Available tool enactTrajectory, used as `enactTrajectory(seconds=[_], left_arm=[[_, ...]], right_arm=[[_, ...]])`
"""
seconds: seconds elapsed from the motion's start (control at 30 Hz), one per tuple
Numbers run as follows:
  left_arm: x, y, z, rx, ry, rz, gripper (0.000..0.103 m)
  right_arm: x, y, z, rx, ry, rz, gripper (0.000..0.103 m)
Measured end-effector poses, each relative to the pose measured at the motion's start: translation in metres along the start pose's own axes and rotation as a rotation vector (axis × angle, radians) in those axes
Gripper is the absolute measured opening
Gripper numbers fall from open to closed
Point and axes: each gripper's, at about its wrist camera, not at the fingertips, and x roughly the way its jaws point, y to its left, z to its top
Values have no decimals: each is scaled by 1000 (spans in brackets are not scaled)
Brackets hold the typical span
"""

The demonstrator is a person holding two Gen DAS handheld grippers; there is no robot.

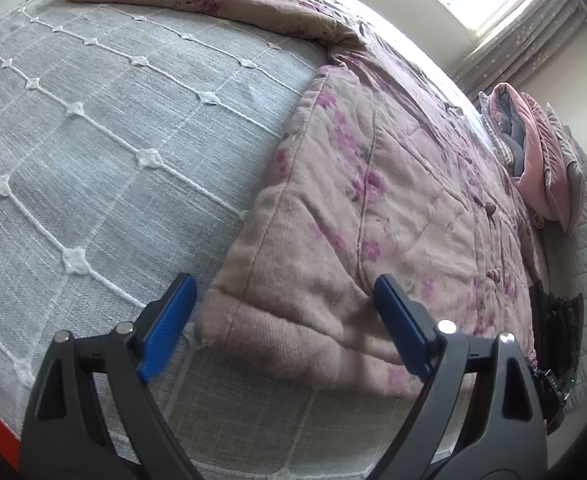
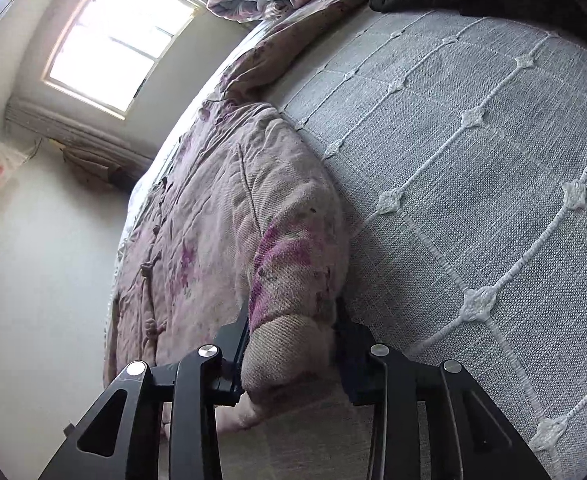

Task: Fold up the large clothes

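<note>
Looking from left to right, we are seeing the grey bedspread (image 1: 93, 152) filling the left of the left wrist view and the floral padded jacket (image 1: 373, 208) lying across the centre. We are holding the left gripper (image 1: 285, 312) with jaws wide apart around its corner, while the right gripper (image 2: 293, 344) is clamping a sleeve end (image 2: 289, 344).

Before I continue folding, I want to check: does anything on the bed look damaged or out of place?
Nothing stands out. The pink floral quilted jacket lies flat on the grey textured bedspread, without visible tears.
</note>
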Motion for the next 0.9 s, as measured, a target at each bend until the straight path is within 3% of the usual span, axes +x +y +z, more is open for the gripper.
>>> enactTrajectory(seconds=[0.07,0.17,0.23,0.27,0.3,0.37,0.43,0.53,0.73,0.83,0.9], left_arm=[[1,-5,1,9,-7,1,90],[7,-11,2,19,-4,-2,79],[9,-20,2,53,-14,5,58],[11,-25,2,70,-2,-21,35],[13,-30,3,84,8,-39,29],[8,-42,2,150,-26,9,22],[-5,-51,2,185,-60,23,19],[-42,-53,9,154,-104,-22,17],[-109,-60,4,129,-149,-85,15],[-113,-56,-10,117,-139,-76,15],[-96,-50,-20,134,-115,-22,16]], right_arm=[[0,-1,0,2,0,1,36],[1,0,0,-2,-3,0,35],[1,2,-1,-16,-4,-2,31],[1,3,-2,-22,-5,-2,28],[1,4,-2,-27,-7,-5,24],[1,5,-2,-42,-12,-20,20],[1,9,-2,-71,-22,-50,17],[-12,23,-3,-136,-72,-77,14],[-79,76,12,-211,-156,2,12],[-110,88,15,-234,-189,25,12],[-117,82,13,-225,-173,18,12]])
